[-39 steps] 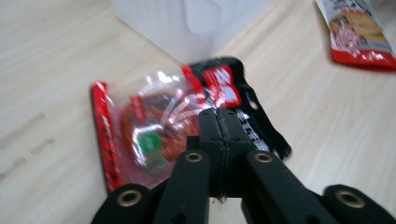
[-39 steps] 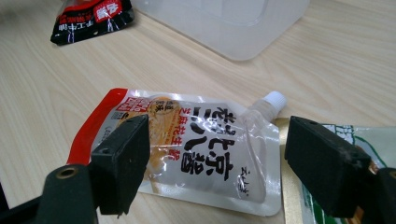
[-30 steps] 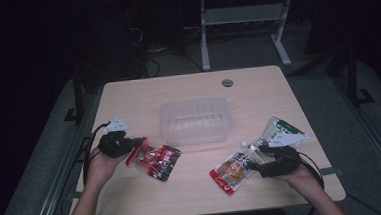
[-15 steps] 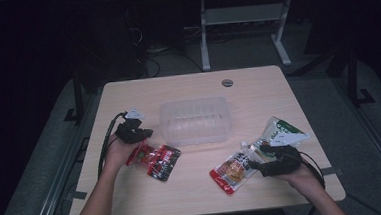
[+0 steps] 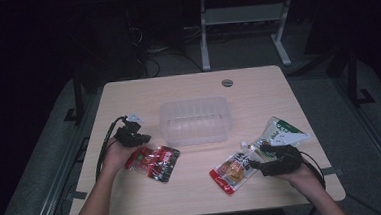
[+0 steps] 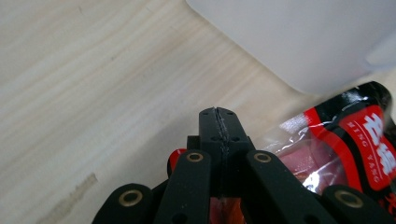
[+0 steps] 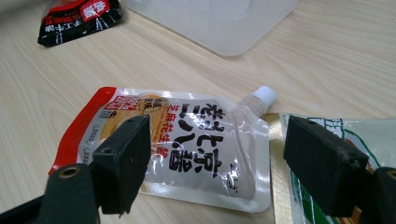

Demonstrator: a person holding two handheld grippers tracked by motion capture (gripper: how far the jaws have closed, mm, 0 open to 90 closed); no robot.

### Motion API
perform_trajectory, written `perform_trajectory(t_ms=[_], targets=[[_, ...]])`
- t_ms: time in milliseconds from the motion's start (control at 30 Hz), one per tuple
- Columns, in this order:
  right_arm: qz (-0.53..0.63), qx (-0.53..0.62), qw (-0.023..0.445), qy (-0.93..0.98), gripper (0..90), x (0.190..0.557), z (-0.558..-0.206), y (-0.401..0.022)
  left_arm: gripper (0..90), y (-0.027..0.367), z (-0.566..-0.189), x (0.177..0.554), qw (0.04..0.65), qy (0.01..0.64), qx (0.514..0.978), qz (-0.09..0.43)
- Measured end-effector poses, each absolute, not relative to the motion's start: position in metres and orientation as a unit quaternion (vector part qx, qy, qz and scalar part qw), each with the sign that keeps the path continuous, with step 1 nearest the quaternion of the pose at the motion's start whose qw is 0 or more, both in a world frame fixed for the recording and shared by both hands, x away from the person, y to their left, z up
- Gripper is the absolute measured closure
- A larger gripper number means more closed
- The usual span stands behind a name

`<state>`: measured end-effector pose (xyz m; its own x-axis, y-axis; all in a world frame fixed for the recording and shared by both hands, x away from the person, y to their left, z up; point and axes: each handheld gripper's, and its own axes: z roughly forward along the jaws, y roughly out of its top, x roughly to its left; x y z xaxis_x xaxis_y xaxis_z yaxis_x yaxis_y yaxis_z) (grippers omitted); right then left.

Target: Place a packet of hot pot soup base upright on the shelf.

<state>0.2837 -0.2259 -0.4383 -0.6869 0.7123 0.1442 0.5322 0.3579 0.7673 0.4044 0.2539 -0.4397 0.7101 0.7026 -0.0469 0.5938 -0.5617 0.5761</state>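
Counting three pouches, one clear tray [image 5: 194, 121]; left gripper [image 6: 218, 122] clenched over red pouch [image 5: 153, 161] at tray's seven o'clock, grasp unclear; right gripper [image 7: 217, 154] gaping above spouted pouch [image 7: 173, 144]; green pouch [image 7: 336, 135] lying partly hidden.

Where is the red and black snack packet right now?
In the high view the red and black snack packet lies on the table's left half, beside the left gripper, just in front of the clear plastic container.
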Motion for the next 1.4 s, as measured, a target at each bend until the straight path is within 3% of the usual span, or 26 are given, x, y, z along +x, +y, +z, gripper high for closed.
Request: perform_trajectory(t_ms=[567, 733, 967, 1400], targets=[[0.418, 0.381, 0.109, 0.818, 22.9, 0.283, -0.438, -0.225, 89.8, 0.269, -0.428, 0.351, 0.295, 0.353, 0.885, 0.074], [0.417, 0.381, 0.111, 0.818, 23.0, 0.282, -0.438, -0.225, 89.8, 0.293, -0.421, 0.328, 0.296, 0.375, 0.873, 0.101], [0.414, 0.378, 0.112, 0.821, 23.1, 0.282, -0.437, -0.223, 89.8, 0.324, -0.436, 0.308, 0.281, 0.427, 0.854, 0.095], [0.415, 0.379, 0.114, 0.819, 23.1, 0.282, -0.437, -0.223, 89.8, 0.308, -0.442, 0.298, 0.291, 0.414, 0.861, 0.054]])
